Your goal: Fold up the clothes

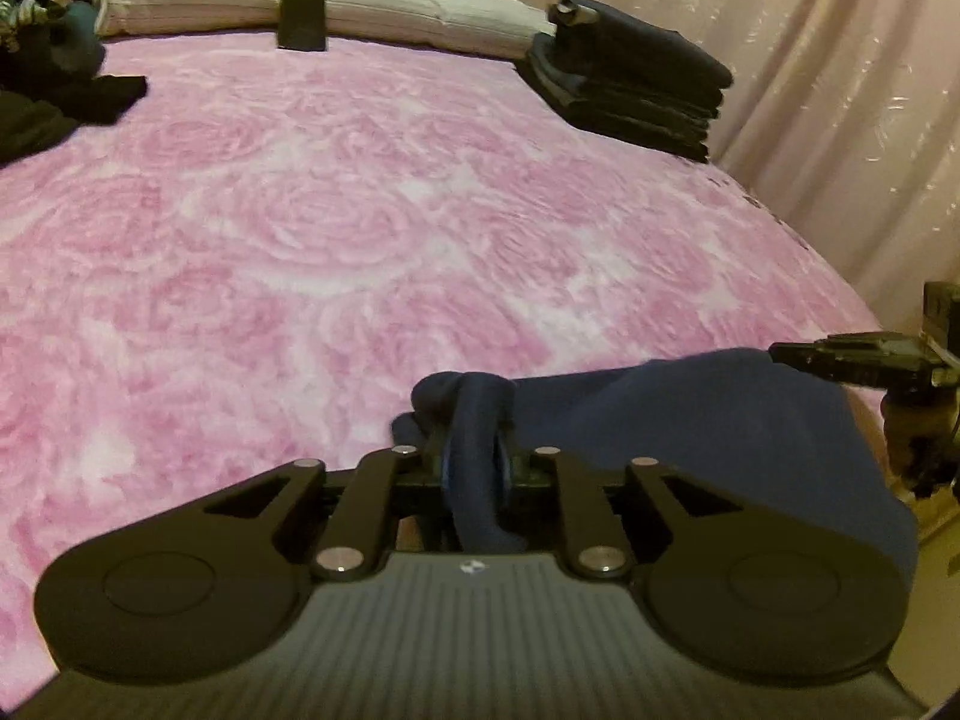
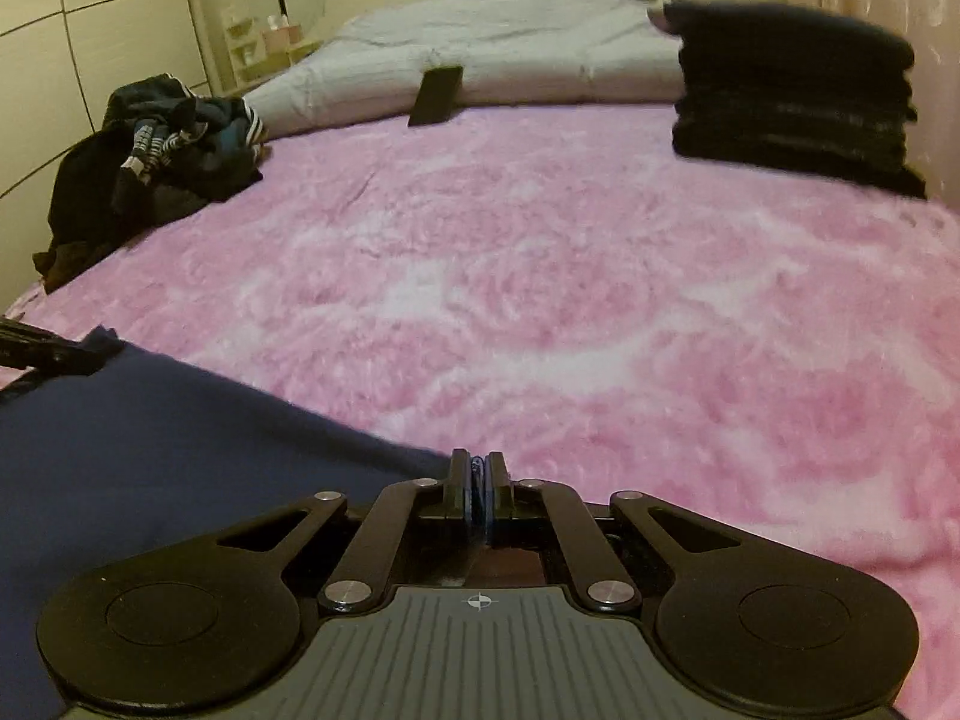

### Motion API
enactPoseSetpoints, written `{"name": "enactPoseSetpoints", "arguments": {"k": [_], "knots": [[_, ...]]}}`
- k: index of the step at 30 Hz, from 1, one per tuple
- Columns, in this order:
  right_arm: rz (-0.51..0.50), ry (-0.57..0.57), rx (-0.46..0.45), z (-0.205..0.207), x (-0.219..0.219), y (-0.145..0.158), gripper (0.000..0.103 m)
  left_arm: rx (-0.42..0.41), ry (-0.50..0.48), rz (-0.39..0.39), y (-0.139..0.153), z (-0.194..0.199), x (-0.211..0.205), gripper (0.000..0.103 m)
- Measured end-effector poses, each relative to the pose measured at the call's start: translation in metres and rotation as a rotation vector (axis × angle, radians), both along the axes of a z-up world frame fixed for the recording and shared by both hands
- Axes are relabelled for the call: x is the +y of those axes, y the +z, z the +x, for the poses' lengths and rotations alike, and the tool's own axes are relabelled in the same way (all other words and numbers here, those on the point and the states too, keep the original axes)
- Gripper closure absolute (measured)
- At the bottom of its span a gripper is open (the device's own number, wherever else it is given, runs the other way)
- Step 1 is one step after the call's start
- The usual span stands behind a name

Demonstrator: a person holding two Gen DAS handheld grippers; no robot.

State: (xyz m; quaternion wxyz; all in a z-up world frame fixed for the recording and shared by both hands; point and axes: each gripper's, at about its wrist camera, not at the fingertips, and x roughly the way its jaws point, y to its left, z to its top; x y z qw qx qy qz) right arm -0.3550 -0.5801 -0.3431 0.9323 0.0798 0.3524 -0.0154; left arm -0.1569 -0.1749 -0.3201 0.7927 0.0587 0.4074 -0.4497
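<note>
Navy knit cloth, soft and limp, is what both tools have in hand: a dark blue garment [image 2: 150, 438] stretched between them at the near edge of the bed [image 2: 540, 300], over the pink rose-patterned blanket. It looks light and floppy, likely to sag and bunch wherever it is unsupported, and not slippery against the plush blanket. Corners and hem edges seem the sensible places to take it, since a pinch in mid-panel would only gather folds.

On the left gripper [image 1: 474, 462] the jaws are clamped on a thick rolled bunch of the fabric, which bulges out above and hangs below them, so they stand slightly apart around the wad. On the right gripper [image 2: 478, 480] the jaws are nearly together, pinching a thin edge of the same garment, with only a sliver of blue thread visible between them.

Farther up the bed, a stack of folded dark clothes [image 2: 792, 96] sits at the right, and an unfolded heap [image 2: 156, 150] lies at the left.
</note>
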Motion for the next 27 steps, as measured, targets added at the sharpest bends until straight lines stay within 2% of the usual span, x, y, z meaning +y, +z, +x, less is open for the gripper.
{"name": "enactPoseSetpoints", "arguments": {"k": [3,4,5,7,12,15,16,17,18,21,22,24,27], "knots": [[-0.001,-0.040,-0.053,-0.016,0.000,0.018,0.102,-0.010,0.024,0.017,0.000,0.000,0.002,0.079],[-0.001,-0.052,-0.073,-0.023,0.002,0.026,0.092,-0.014,0.031,0.022,0.000,0.000,0.003,0.075],[-0.001,-0.059,-0.094,-0.032,0.005,0.033,0.070,-0.023,0.039,0.027,0.002,-0.001,0.004,0.074],[-0.003,-0.064,-0.138,-0.055,0.016,0.048,0.041,-0.067,0.055,0.033,0.011,-0.005,0.011,0.074],[0.151,0.054,-0.175,-0.089,0.056,0.059,0.041,-0.166,0.110,0.040,0.036,-0.022,0.028,0.079],[0.251,0.115,-0.178,-0.084,0.076,0.048,0.041,-0.189,0.083,-0.027,0.048,-0.041,0.036,0.079],[0.266,0.132,-0.157,-0.079,0.081,0.041,0.041,-0.173,0.059,-0.056,0.049,-0.048,0.037,0.079],[0.268,0.149,-0.124,-0.073,0.085,0.032,0.041,-0.152,0.026,-0.071,0.047,-0.055,0.036,0.079],[0.246,0.160,-0.085,-0.069,0.089,0.024,0.041,-0.144,-0.009,-0.051,0.041,-0.061,0.031,0.078],[0.127,0.079,-0.020,-0.081,0.077,0.023,0.042,-0.181,-0.077,0.080,0.020,-0.076,0.016,0.078],[0.088,0.045,-0.002,-0.086,0.072,0.025,0.042,-0.199,-0.083,0.083,0.017,-0.078,0.016,0.078],[0.024,-0.025,0.016,-0.096,0.061,0.029,0.043,-0.179,-0.062,0.074,0.017,-0.076,0.016,0.078],[0.115,-0.071,-0.044,-0.103,0.041,0.035,0.043,-0.180,-0.060,0.081,0.015,-0.075,0.013,0.078]]}}
